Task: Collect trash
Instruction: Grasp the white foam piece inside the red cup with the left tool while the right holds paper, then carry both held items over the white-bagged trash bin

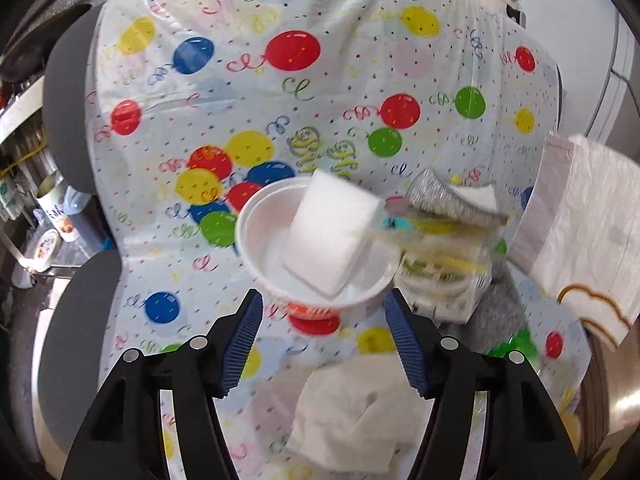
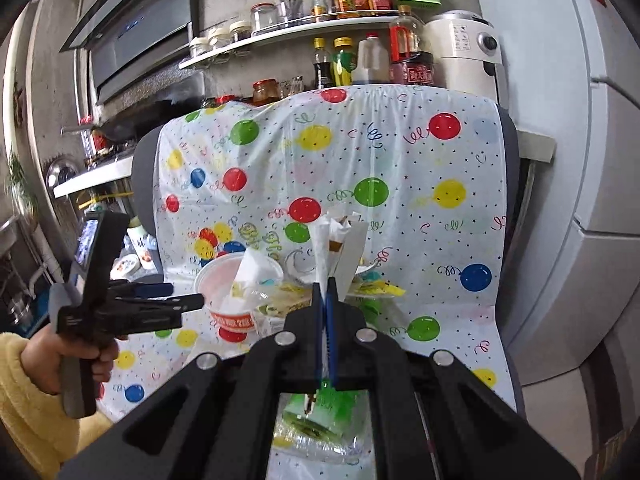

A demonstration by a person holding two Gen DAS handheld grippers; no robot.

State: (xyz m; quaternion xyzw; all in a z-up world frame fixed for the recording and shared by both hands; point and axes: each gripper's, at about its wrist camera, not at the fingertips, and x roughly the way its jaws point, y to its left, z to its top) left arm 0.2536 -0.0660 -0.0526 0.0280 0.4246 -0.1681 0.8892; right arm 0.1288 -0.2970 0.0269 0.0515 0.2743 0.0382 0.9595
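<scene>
My left gripper (image 1: 323, 320) is open and empty, just in front of a white paper bowl (image 1: 312, 248) with a red band that holds a white block (image 1: 332, 232). The bowl also shows in the right wrist view (image 2: 232, 292). A crumpled white napkin (image 1: 352, 412) lies below the left fingers. My right gripper (image 2: 325, 284) is shut on a white paper bag (image 2: 340, 248) and holds it above the table; the bag shows at the right of the left wrist view (image 1: 580, 232). The left gripper shows there too (image 2: 160, 300).
A balloon-print plastic cloth (image 1: 280, 80) covers the surface. Beside the bowl lie a silver wrapper (image 1: 444, 200) and a clear plastic box with food scraps (image 1: 444, 268). A green plastic bottle (image 2: 324, 412) lies under my right gripper. Shelves with bottles (image 2: 360, 60) stand behind.
</scene>
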